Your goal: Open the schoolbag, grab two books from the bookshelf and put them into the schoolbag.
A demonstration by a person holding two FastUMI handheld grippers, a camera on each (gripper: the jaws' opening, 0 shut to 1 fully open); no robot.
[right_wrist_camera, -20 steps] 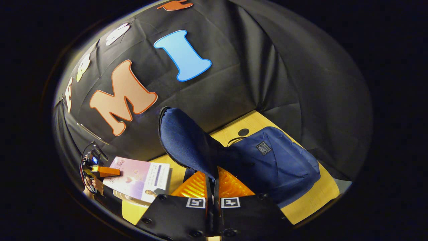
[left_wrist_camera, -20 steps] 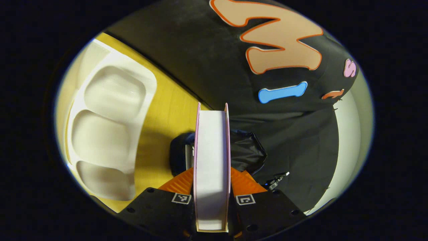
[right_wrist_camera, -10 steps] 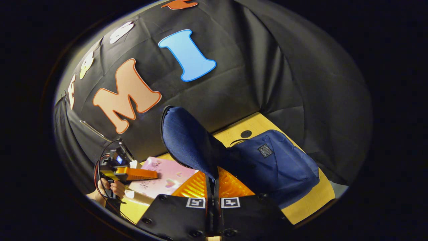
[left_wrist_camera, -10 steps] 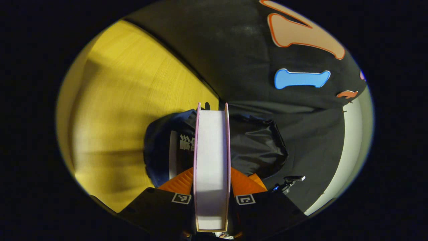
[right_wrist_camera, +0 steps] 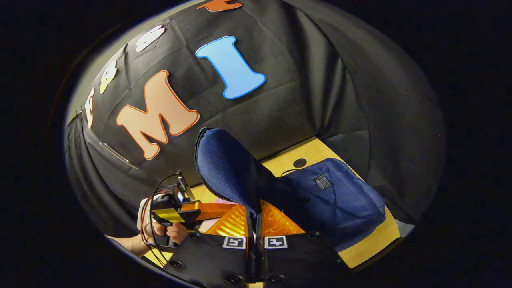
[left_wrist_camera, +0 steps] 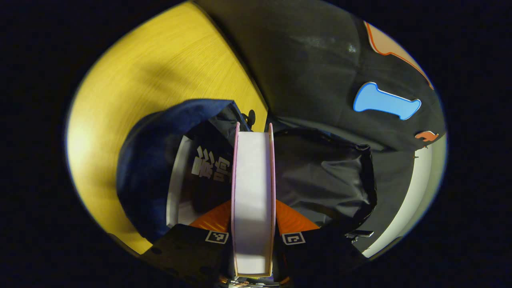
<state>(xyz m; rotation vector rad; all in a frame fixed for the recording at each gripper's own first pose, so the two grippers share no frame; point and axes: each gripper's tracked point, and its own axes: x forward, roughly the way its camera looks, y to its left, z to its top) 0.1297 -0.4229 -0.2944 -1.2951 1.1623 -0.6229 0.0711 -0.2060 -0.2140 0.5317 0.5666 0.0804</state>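
Pink-covered book (left_wrist_camera: 253, 192) clamped in left gripper (left_wrist_camera: 253, 224), now over the open schoolbag (left_wrist_camera: 156, 160), closer than a second earlier | right gripper (right_wrist_camera: 255, 228) pinched on flap (right_wrist_camera: 226, 168), holding it up | first book (left_wrist_camera: 200, 172) already inside | insertion imminent.

A yellow wooden tabletop (left_wrist_camera: 160, 60) meets the black cloth wall (right_wrist_camera: 320, 80).
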